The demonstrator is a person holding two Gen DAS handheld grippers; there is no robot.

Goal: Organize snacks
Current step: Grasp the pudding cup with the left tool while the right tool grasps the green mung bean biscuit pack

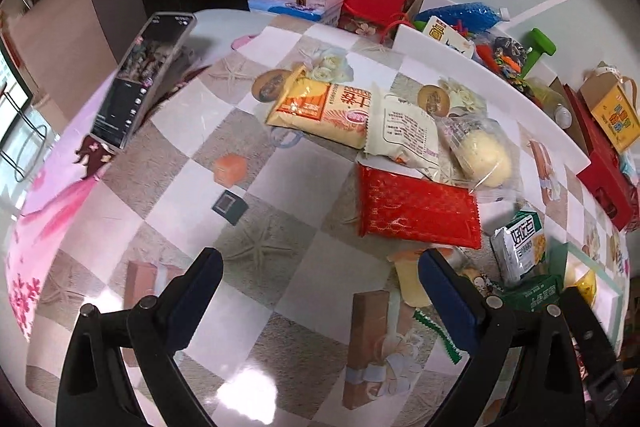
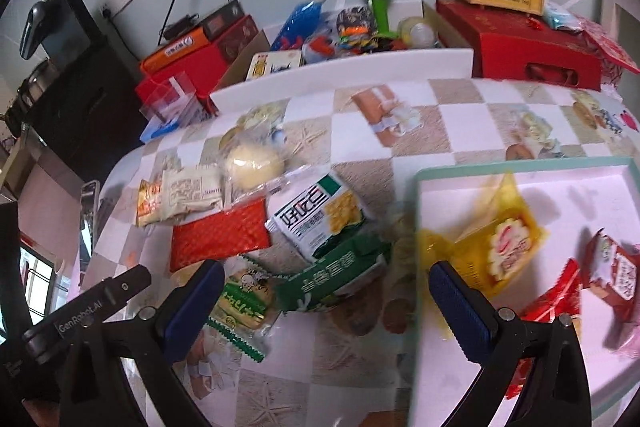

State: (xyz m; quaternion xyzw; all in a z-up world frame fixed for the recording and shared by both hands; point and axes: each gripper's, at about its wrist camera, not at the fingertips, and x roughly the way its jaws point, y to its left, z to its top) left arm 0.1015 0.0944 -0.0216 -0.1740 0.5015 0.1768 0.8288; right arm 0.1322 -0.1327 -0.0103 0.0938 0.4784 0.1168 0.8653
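Three packets are seen inside the tray (image 2: 520, 173) at the right: a yellow packet (image 2: 496, 247) near its left wall and two red packets (image 2: 616, 275) toward its right. The remaining snacks are spread on the table (image 2: 460, 115) to the left of the tray: a green packet (image 2: 336, 273) just beside the tray, a white-green packet (image 2: 320, 215), a red pouch (image 2: 220, 237) and a bun (image 2: 252, 163) in clear wrap. Behind the table, toys are held in an open box (image 2: 340, 67). The right gripper (image 2: 324, 303) is held spread and empty above the tray's left wall. The left gripper (image 1: 320, 287) is likewise spread wide with nothing between its fingers.
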